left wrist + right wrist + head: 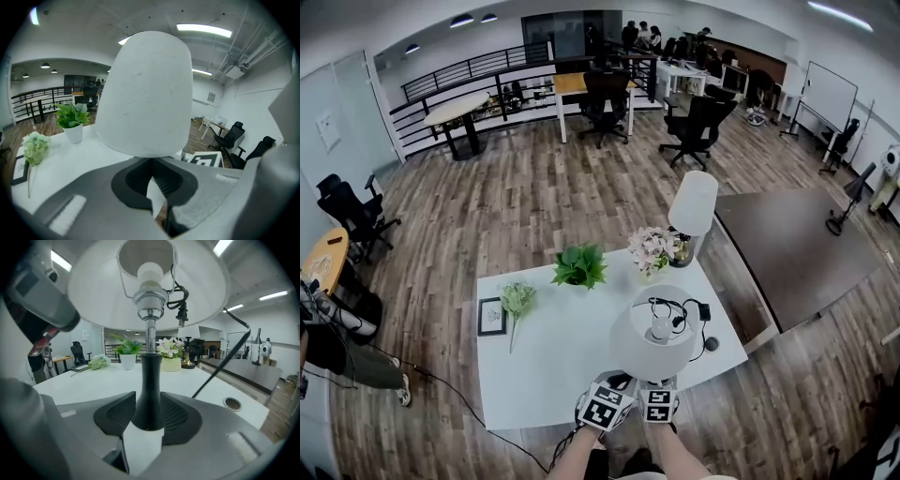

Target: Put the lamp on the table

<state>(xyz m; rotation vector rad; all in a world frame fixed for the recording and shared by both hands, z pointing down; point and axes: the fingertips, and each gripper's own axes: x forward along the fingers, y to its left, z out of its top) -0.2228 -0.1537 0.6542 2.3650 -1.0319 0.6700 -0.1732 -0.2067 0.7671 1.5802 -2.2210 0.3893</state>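
by the front edge of the white table, the right claw grips one of two white-shaded, black-stemmed lamps. only its own view shows the left claw slightly parted, empty.

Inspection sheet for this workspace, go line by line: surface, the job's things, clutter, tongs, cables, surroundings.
Surface: white table, decor along its far half.
Job's things: lamp with white shade near the table's front edge; whether its base rests on the table cannot be told.
Clutter: potted plant, flower pot, picture frame, loose flower stem, second lamp at the far right corner.
Tongs: right tongs closed on the lamp's black stem; left tongs slightly apart, nothing between them.
Cables: black cord looped beside the lamp's shade.
Surroundings: wood floor, office chairs, dark brown tabletop to the right.
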